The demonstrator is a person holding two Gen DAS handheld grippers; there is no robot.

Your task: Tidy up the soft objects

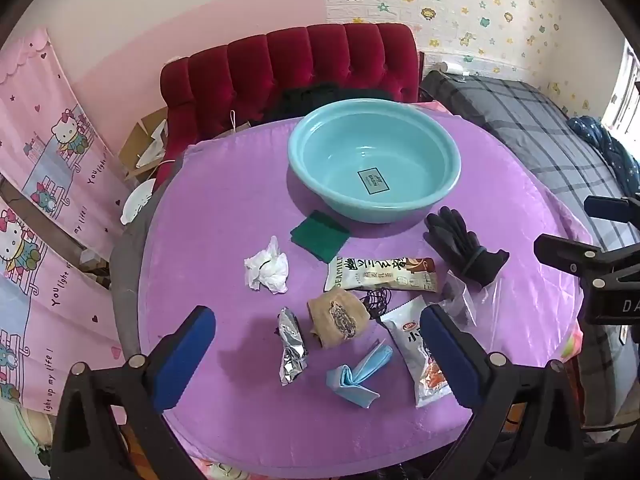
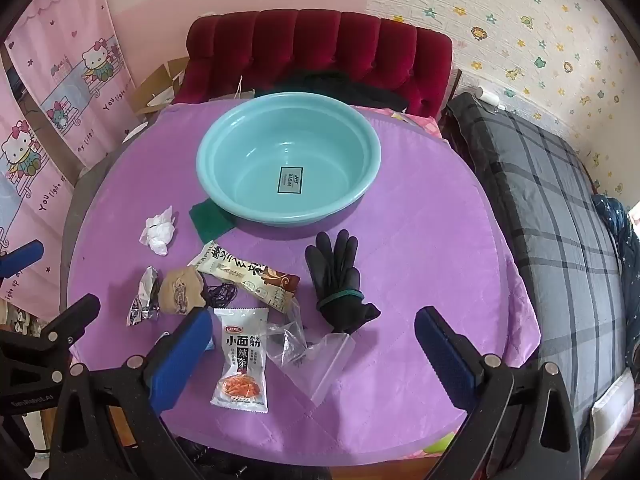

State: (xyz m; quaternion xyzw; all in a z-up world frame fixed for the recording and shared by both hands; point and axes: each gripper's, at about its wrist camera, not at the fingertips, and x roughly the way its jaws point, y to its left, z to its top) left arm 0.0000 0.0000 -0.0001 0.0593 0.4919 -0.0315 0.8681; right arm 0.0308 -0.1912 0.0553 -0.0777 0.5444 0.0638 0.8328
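An empty teal basin point(image 1: 448, 168) point(image 2: 360, 184) stands at the far side of the purple-covered table point(image 1: 224, 208) point(image 2: 420, 248). In front of it lie a black glove point(image 1: 464, 246) point(image 2: 340, 280), a green cloth point(image 1: 320, 236) point(image 2: 210, 220), a crumpled white tissue point(image 1: 268, 268) point(image 2: 158, 232), a brown sock point(image 1: 338, 318) point(image 2: 180, 292), a folded blue face mask point(image 1: 358, 374), crumpled foil point(image 1: 292, 346) point(image 2: 144, 296), two snack packets point(image 1: 380, 274) point(image 2: 242, 360) and a clear bag point(image 2: 316, 356). My left gripper point(image 1: 320, 360) is open above the near items. My right gripper point(image 2: 316, 360) is open above the clear bag.
A red tufted chair point(image 1: 288, 64) point(image 2: 320, 48) stands behind the table. A grey plaid bed point(image 1: 540, 128) point(image 2: 560, 208) lies to the right. A Hello Kitty curtain point(image 1: 44, 184) hangs on the left. A black cord point(image 1: 376, 300) lies by the sock.
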